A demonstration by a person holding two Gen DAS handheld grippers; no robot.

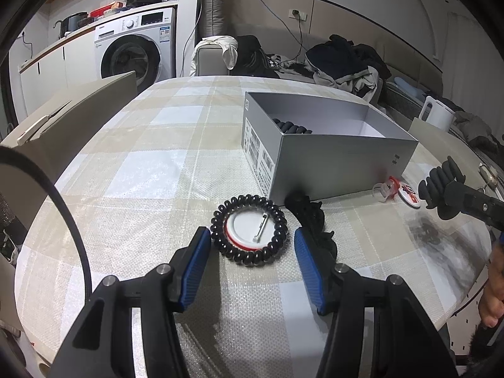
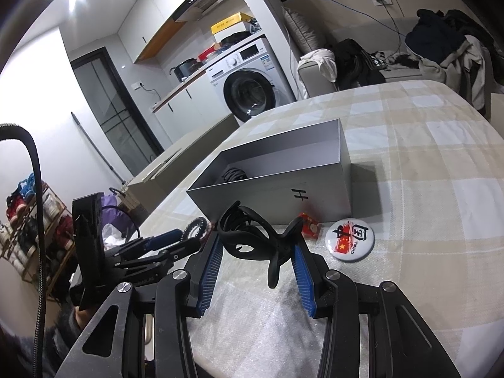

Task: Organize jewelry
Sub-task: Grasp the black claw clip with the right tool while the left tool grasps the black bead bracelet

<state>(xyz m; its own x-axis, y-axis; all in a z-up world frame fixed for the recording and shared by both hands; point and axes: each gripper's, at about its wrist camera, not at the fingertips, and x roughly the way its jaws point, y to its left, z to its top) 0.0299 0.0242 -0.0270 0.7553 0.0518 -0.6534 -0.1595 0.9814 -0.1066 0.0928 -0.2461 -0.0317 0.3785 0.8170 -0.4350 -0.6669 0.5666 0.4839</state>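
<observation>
Nearest you, your left gripper (image 1: 252, 245) stood apart and empty, straddling the black coil hair tie (image 1: 249, 229) that ringed an upturned pin badge (image 1: 250, 231) just short of the grey box (image 1: 327, 151). Your right gripper (image 2: 256, 249) was clamped on a black hair claw (image 2: 252, 236) before the box's near wall. Best closed on the coil's rim alone, leaving the badge behind.
</observation>
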